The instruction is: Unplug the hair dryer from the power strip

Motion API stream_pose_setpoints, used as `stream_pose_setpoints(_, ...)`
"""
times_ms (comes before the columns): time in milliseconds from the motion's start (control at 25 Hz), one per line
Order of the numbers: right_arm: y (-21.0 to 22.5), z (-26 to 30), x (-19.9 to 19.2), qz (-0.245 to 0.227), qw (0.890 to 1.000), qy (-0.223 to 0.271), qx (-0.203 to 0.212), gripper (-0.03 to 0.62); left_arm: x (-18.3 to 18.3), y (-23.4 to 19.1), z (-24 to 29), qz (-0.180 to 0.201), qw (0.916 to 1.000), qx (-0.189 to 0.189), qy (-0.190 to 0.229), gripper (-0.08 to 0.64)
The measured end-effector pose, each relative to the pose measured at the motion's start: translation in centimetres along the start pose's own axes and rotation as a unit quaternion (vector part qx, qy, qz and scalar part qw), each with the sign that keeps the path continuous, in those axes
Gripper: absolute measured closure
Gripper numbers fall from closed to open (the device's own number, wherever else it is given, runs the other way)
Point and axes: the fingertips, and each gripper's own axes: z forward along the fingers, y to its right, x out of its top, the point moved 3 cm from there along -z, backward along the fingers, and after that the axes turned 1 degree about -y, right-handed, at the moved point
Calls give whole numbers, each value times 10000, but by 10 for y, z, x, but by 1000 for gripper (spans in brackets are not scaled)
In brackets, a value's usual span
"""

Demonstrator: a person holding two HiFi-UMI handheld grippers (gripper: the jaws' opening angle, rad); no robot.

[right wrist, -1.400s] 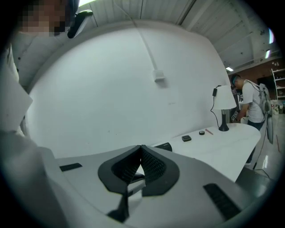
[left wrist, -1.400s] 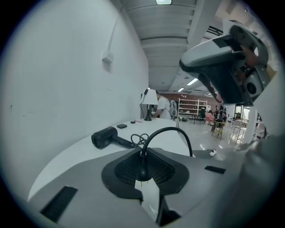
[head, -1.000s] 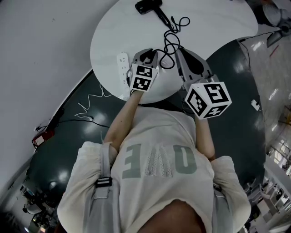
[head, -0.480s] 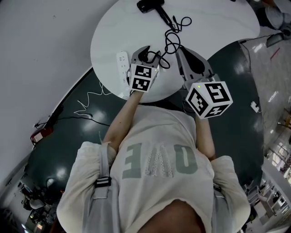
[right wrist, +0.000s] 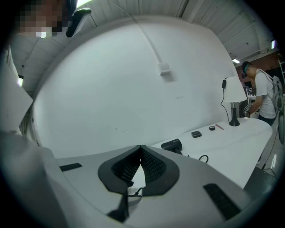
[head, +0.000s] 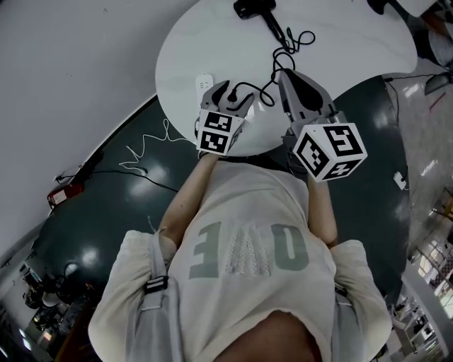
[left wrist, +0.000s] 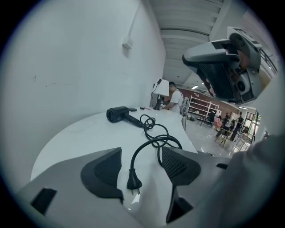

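The black hair dryer (head: 253, 8) lies at the far side of the round white table (head: 354, 35), its black cord (head: 287, 46) looping toward me. In the left gripper view the cord's plug (left wrist: 133, 181) lies free on the table between the jaws of my left gripper (left wrist: 141, 156). Those jaws have just been opening and now stand wide, their pads clear of the plug. The white power strip (head: 204, 88) shows just left of my left gripper (head: 235, 90). My right gripper (head: 283, 74) hovers to its right, shut (right wrist: 141, 150) with nothing seen between its pads.
A white lamp (right wrist: 234, 95) and small dark items (right wrist: 196, 134) stand at the table's far end, where a person (right wrist: 262, 95) is. The table's near edge runs under my grippers. Dark floor with loose white wire (head: 145, 152) lies to the left.
The left gripper's jaws went from shut on the plug to wide open, leaving the plug on the table. That hand drew back toward the near edge. The right gripper stayed put.
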Motion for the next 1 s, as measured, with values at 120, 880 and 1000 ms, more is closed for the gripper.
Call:
stream_pose_setpoints(120, -7, 4, 3, -80, 9999, 14, 90, 572, 20, -6, -18, -129, 9992, 141, 354, 279)
stream_pose_setpoints(880, -70, -17, 144, -2353, 9404, 2437, -310, 572, 276, -15, -210, 1273, 8898, 1819, 3988, 548)
stream_pose_setpoints(1000, -74, -24, 146, -2086, 9397, 2701, -205, 572, 267, -10, -216, 1308, 8910, 1963, 3880, 548)
